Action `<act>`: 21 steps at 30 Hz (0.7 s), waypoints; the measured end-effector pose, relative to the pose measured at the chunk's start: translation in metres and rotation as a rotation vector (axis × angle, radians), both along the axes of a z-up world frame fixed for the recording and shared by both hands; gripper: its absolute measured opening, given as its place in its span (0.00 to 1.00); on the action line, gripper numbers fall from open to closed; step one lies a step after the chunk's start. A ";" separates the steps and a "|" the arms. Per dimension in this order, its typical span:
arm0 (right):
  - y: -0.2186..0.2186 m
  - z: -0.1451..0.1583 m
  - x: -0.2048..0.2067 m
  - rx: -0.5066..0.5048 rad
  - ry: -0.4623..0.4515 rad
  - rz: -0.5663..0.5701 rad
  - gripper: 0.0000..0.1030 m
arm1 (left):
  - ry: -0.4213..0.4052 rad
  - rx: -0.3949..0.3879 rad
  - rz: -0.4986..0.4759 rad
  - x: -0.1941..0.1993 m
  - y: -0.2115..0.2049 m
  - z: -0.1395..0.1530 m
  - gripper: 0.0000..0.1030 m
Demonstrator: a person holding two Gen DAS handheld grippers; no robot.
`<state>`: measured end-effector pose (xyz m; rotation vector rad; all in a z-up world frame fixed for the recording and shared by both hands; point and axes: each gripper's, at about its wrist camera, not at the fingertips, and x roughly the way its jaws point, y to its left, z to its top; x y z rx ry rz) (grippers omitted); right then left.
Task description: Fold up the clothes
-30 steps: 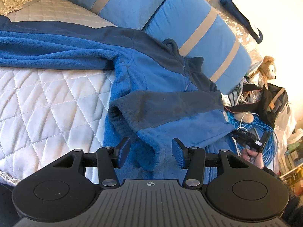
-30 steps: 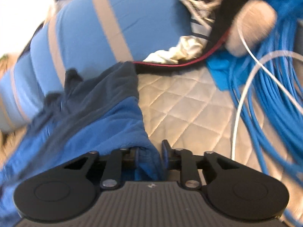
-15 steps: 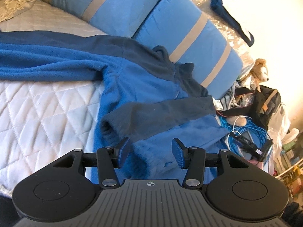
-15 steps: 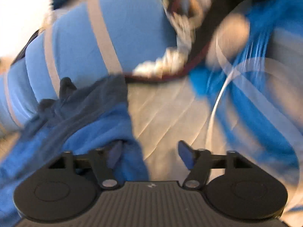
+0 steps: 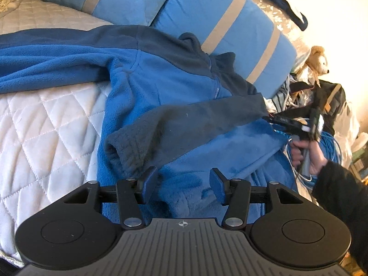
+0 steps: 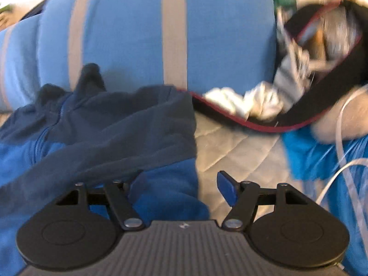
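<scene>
The two-tone blue fleece jacket [image 5: 174, 105] lay spread on the white quilted bedspread [image 5: 46, 124] ahead of both tools, its dark sleeve [image 5: 184, 124] folded across the chest; the left gripper [image 5: 182, 185] hung half-open with fleece between its pads but unpinched, and the right gripper [image 6: 181, 187], whose jaws had just been opening, stood wide with the hem's edge loose between them, so the fold looked liable to slump back. Ahead sat striped blue pillows [image 5: 220, 23], and to the right a tangle of blue cable [image 5: 331, 147] that might snag the right tool.
</scene>
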<state>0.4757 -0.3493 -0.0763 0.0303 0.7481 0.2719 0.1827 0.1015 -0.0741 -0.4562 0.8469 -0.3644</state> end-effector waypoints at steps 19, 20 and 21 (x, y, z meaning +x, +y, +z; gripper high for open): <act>-0.048 -0.012 0.033 0.321 0.172 -0.031 0.24 | 0.009 -0.058 0.017 0.002 0.005 0.005 0.47; -0.049 -0.008 0.030 0.316 0.156 -0.042 0.35 | 0.009 -0.063 0.024 0.001 0.007 0.005 0.47; -0.049 -0.002 0.026 0.294 0.126 -0.058 0.42 | 0.008 -0.067 0.035 0.000 0.009 0.006 0.47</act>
